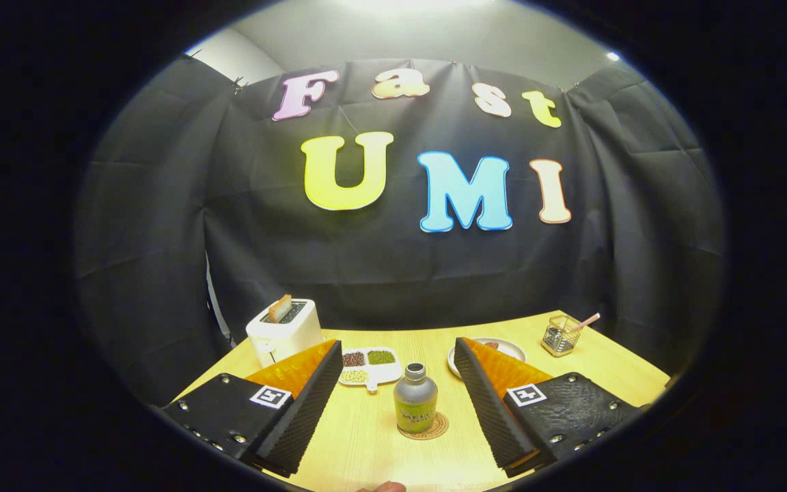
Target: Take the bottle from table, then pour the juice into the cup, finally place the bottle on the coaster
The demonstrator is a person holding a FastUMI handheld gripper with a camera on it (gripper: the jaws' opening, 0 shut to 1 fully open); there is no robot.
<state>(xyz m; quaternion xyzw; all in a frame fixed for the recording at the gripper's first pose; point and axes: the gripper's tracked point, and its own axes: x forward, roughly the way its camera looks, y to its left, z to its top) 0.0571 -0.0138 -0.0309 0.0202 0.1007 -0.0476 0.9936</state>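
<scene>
pale wooden table (571,355) carries the small grey-green bottle with a silver cap (415,407) upright on the round cork coaster (425,428), centred between the released, wide-spread gripper (400,403) fingers, so the task looks finished.

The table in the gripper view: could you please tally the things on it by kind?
Bottle on its coaster, between the open tool fingers: 1
Coaster: 1
Toaster: 1
Divided dish of beans: 1
Plate: 1
Glass container: 1
Total: 6
</scene>
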